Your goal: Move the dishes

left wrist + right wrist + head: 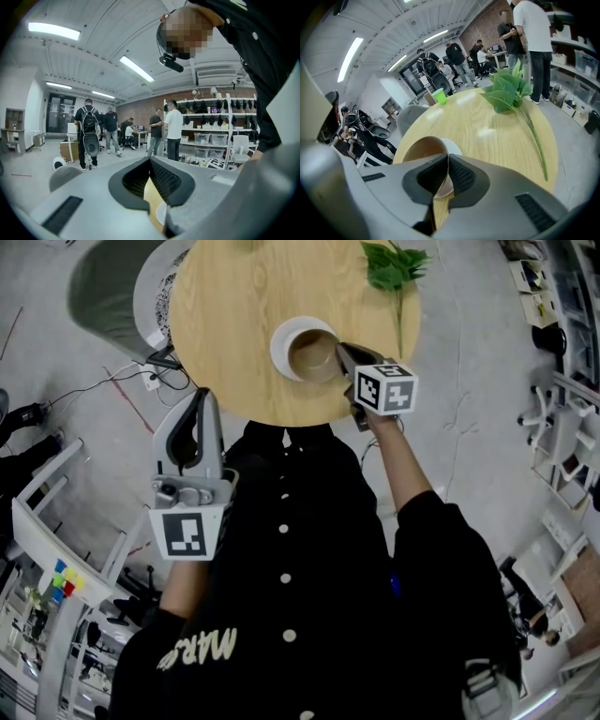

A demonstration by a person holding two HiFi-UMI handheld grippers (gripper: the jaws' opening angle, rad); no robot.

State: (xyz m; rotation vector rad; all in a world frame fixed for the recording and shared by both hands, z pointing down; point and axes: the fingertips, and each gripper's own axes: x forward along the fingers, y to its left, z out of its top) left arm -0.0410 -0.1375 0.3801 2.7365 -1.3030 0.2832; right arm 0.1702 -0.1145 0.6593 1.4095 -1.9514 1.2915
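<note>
A round wooden table [234, 315] holds a white plate [284, 334] with a brown bowl [312, 354] on it. My right gripper [343, 358] is shut on the bowl's near right rim. In the right gripper view the rim [423, 149] sits pinched between the black pads [461, 176], the bowl looks tilted, and the white plate [453, 149] shows behind it. My left gripper [200, 396] hangs off the table's near edge, shut with nothing in it. Between its jaws [150, 161] a sliver of table [151, 197] and plate [161, 213] shows.
A leafy green stem [394, 273] lies at the table's far right. A small green cup [438, 96] stands at the far edge. A grey chair [108, 287] is at the far left and white racks [42, 521] at the left. Several people [171, 129] stand beyond.
</note>
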